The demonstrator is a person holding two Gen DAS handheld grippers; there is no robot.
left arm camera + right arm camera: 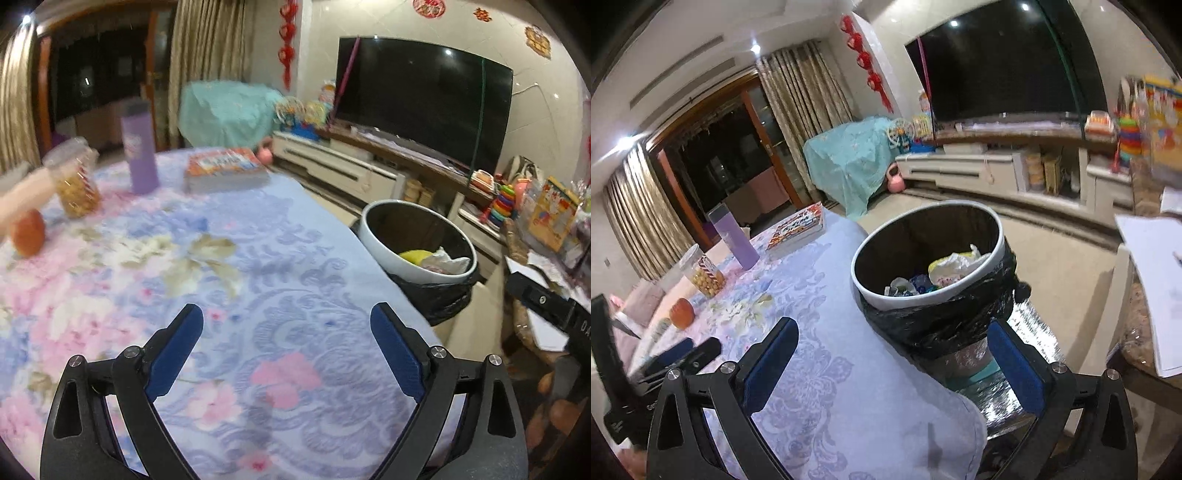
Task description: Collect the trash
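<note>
i have both tools empty. my left hand-held gripper [286, 334] hovers low over the floral tabletop [155, 258], jaws spread wide with nothing between them. my right hand-held gripper [892, 352] is likewise spread and empty, raised near the tabletop's edge and angled down toward the trash bin [929, 258]. the bin stands just beside the tabletop, black liner folded over its white rim, so waste can drop straight in; crumpled wrappers [955, 266] already lie inside. what remains on the tabletop looks like keepers: an orange [27, 236], a snack jar [75, 181], a purple bottle [138, 147], a book [223, 170]. i judge the job nearly finished.
</note>
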